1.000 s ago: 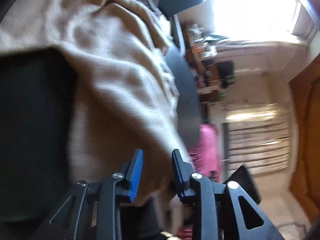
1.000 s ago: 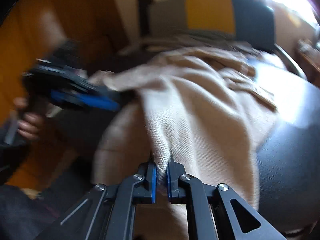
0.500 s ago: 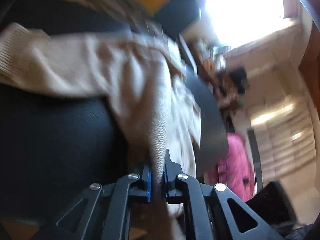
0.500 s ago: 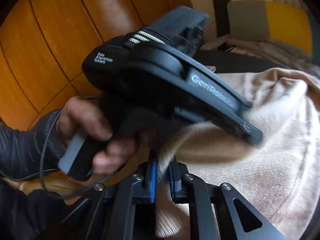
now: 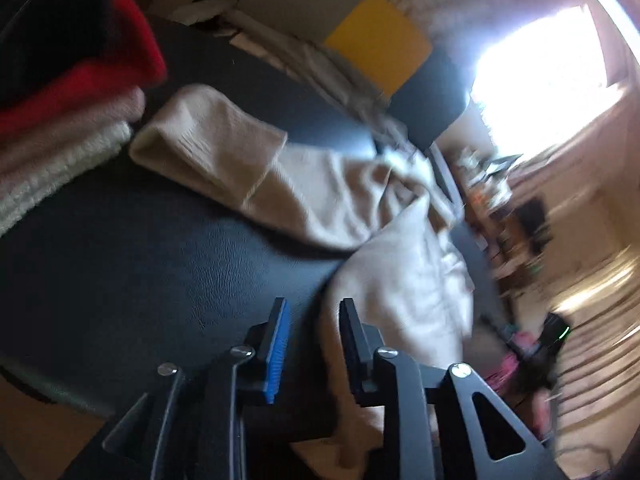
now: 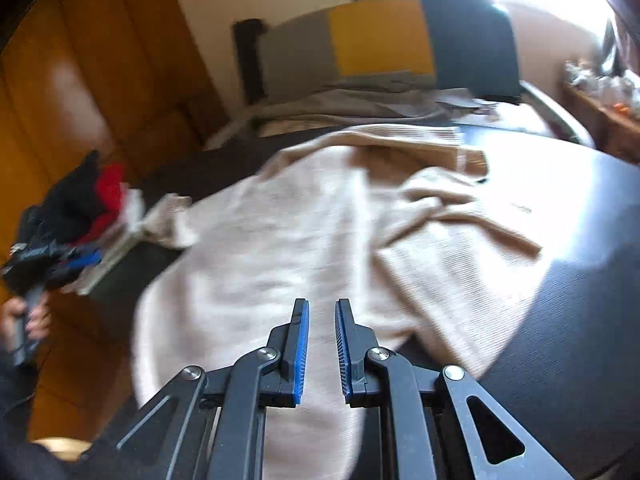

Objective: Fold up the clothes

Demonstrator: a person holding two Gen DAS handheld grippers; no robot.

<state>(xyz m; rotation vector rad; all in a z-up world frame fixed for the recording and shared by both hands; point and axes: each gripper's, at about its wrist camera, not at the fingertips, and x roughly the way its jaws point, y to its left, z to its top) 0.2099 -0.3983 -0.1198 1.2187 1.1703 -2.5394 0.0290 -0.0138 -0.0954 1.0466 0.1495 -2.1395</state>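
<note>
A beige knit sweater (image 6: 304,240) lies rumpled on the round black table (image 6: 580,320). In the left wrist view the sweater (image 5: 304,192) stretches across the table (image 5: 140,264), one sleeve reaching left. My left gripper (image 5: 314,308) is open and empty, just left of the sweater's near edge. My right gripper (image 6: 321,306) is open and empty, hovering over the sweater's near part. The left gripper also shows at the far left of the right wrist view (image 6: 52,260), held in a hand.
A stack of folded clothes (image 5: 60,120), red, pink and white, stands on the table's left side. A chair with grey, yellow and dark cushions (image 6: 380,44) is behind the table. An orange wooden wall (image 6: 80,100) is at left. Cluttered shelves (image 5: 500,200) are at right.
Both grippers were shut on the sweater half a second ago; both have let go and opened. The sweater has dropped onto the table and both grippers have drawn back.
</note>
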